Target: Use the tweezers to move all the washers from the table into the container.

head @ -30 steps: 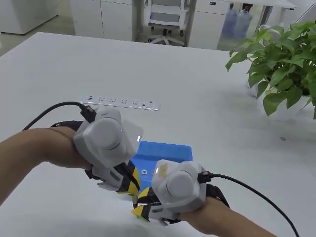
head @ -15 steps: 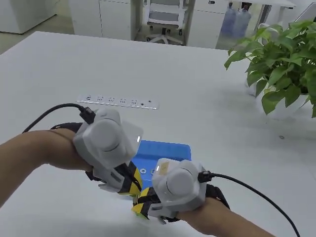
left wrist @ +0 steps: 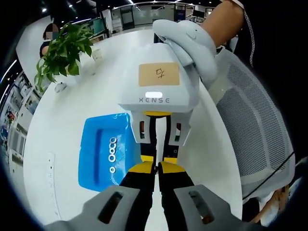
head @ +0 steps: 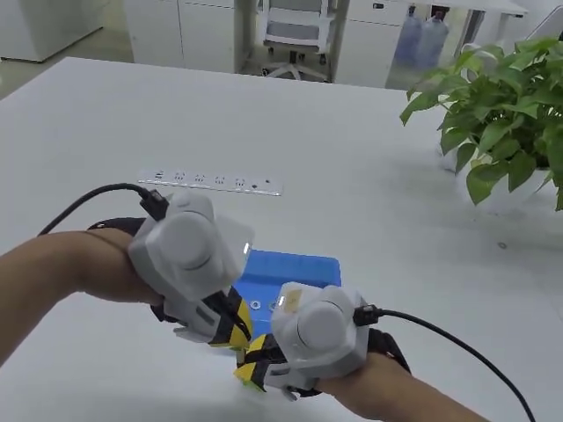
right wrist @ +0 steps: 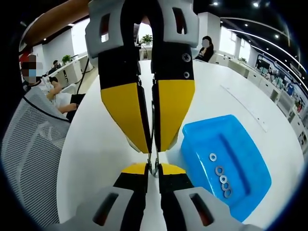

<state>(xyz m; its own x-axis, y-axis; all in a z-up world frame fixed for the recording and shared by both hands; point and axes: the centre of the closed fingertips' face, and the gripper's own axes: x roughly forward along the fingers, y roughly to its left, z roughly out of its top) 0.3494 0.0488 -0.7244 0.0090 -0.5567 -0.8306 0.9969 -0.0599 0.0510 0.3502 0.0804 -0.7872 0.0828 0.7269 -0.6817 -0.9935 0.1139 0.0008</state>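
Small silver ring washers [left wrist: 112, 149] lie in a row inside the blue container [left wrist: 91, 163], to the left of the left claw [left wrist: 155, 166]. That claw is clenched on the thin metal tweezers [right wrist: 153, 165]. The right claw [right wrist: 153, 169] meets it tip to tip, clenched on the same tweezers, with the washers to its right. Both claws have barely shifted since a second ago.

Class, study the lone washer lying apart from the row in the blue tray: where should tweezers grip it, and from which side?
Probably the rim of the lone washer, one tweezers tip through its hole, coming from above: it lies flat in the groove of the blue tray, whose walls likely block a sideways approach.
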